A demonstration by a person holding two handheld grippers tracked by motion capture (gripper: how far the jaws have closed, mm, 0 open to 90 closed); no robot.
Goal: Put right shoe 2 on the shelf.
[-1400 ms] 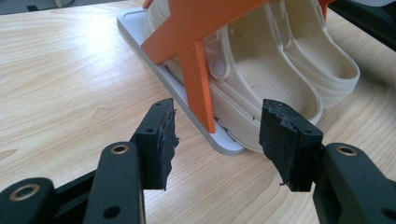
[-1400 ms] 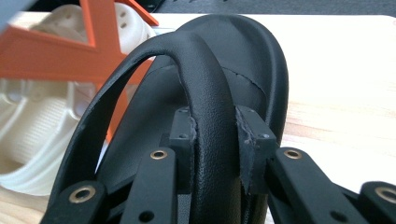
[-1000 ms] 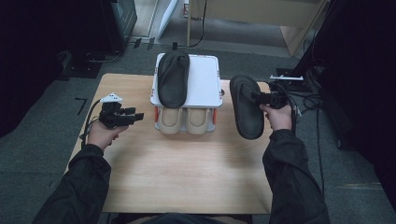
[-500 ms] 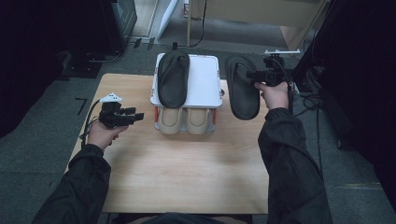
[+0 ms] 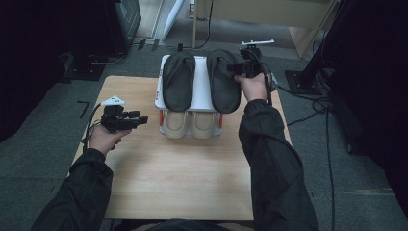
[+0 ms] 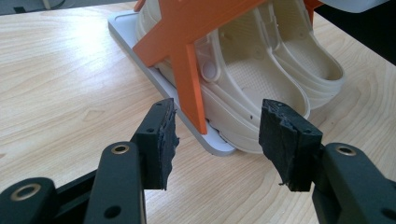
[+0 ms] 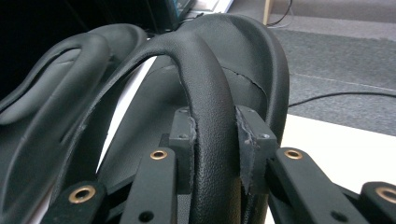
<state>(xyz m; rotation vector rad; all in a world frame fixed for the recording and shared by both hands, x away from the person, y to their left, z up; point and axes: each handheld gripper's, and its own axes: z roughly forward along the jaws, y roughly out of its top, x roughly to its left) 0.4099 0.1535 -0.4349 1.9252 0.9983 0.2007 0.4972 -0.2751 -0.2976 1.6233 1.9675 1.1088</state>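
The high view looks down from the table's [image 5: 183,183] near edge. The left gripper view sits low by the shoe rack [image 6: 187,70]. The right gripper view, very close, probably faces its top shelf.

Black sandals [image 5: 201,81] top a white, orange-braced rack [image 5: 202,94] holding cream clogs [image 5: 189,123] on pale woodgrain table [image 5: 183,173].

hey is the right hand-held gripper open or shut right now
Shut. The right hand-held gripper has both jaws pressed against the strap of the black sandal, which sits at the white rack's top, beside the other black sandal.
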